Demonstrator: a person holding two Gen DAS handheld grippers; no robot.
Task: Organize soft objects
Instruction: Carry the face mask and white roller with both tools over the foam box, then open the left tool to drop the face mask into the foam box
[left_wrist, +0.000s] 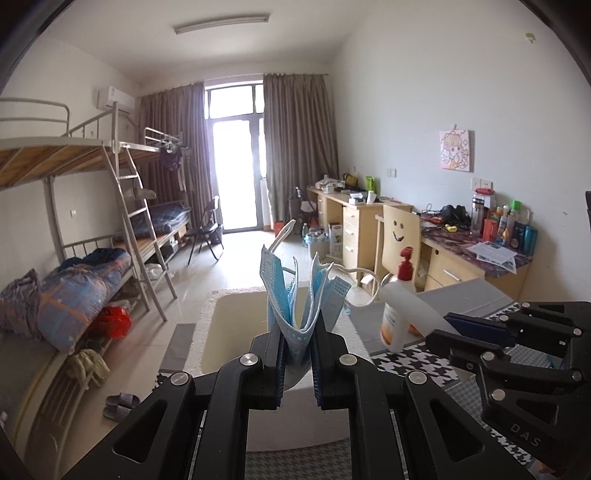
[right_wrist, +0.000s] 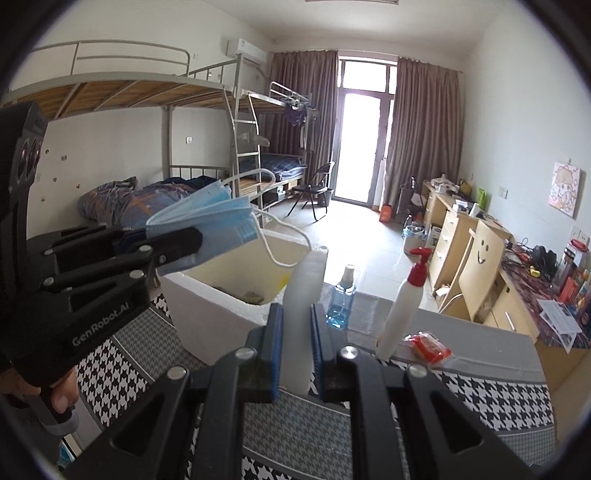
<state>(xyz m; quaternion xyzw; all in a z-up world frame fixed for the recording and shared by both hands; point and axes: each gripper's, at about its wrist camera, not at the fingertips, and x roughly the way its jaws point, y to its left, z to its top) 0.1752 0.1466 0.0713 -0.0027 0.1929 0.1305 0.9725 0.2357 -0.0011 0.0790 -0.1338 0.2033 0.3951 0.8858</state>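
Observation:
My left gripper (left_wrist: 297, 332) is shut on a bunch of blue face masks (left_wrist: 301, 295) and holds them above the open white foam box (left_wrist: 207, 325). It also shows in the right wrist view (right_wrist: 184, 240), with the masks (right_wrist: 210, 218) over the box (right_wrist: 221, 314). My right gripper (right_wrist: 297, 314) is shut on the box's white foam lid (right_wrist: 303, 295), held upright at the box's right edge. In the left wrist view the right gripper (left_wrist: 439, 325) grips the lid (left_wrist: 406, 306).
A white pump bottle with a red top (right_wrist: 402, 306), a blue liquid bottle (right_wrist: 341, 299) and a red packet (right_wrist: 428, 345) stand on the houndstooth-covered table (right_wrist: 480, 398). Bunk beds are at the left, desks and a chair at the right.

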